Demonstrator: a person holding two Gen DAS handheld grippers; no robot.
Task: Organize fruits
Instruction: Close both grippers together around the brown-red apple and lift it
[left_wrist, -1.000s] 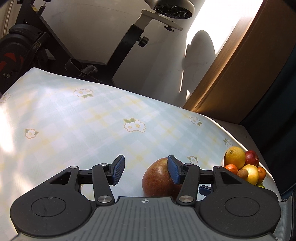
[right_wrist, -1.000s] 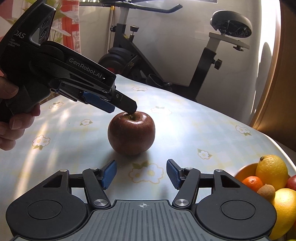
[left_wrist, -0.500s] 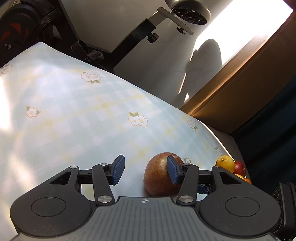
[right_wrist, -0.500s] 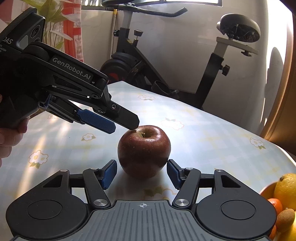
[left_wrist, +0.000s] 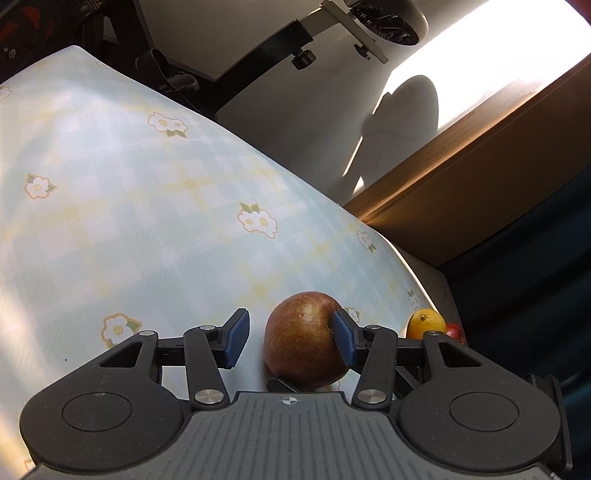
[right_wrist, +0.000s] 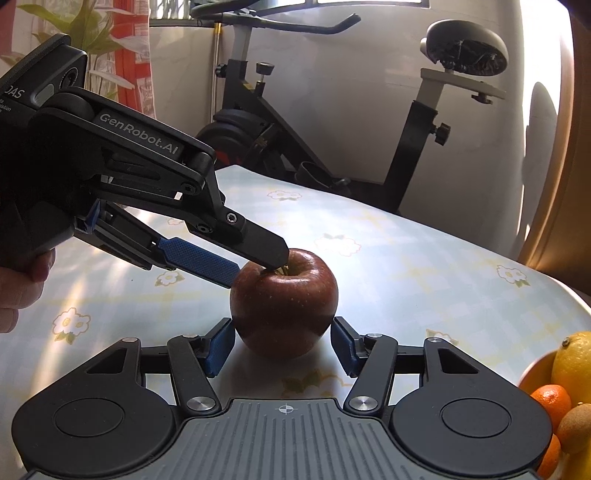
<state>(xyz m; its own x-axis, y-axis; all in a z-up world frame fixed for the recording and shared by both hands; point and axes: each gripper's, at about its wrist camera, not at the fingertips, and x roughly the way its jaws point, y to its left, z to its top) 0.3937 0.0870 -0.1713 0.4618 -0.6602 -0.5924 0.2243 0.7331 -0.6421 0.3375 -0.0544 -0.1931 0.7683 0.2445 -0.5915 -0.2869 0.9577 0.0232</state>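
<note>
A dark red apple (right_wrist: 284, 302) (left_wrist: 303, 339) stands upright on the flowered tablecloth (left_wrist: 129, 221). My right gripper (right_wrist: 282, 349) straddles its lower half. Its jaws are closing, with a thin gap at each blue pad, so the apple is between them but not gripped. My left gripper (right_wrist: 253, 267) (left_wrist: 290, 341) comes in from the upper left, held by a hand (right_wrist: 22, 288). It is open: one fingertip (right_wrist: 275, 256) rests in the stem hollow, and the other pad (left_wrist: 234, 343) stands clear of the apple's side.
An orange bowl (right_wrist: 535, 373) at the table's right edge holds a lemon (right_wrist: 576, 362) (left_wrist: 426, 325), a mandarin (right_wrist: 550, 402), a kiwi (right_wrist: 576, 428) and a small red apple (left_wrist: 454, 330). An exercise bike (right_wrist: 258, 129) stands behind the table. A wooden panel is at the right.
My right gripper has moved forward until the apple sits between its fingers, and its jaws have narrowed. My left gripper has rolled and sunk a little, its fingertip staying at the stem.
</note>
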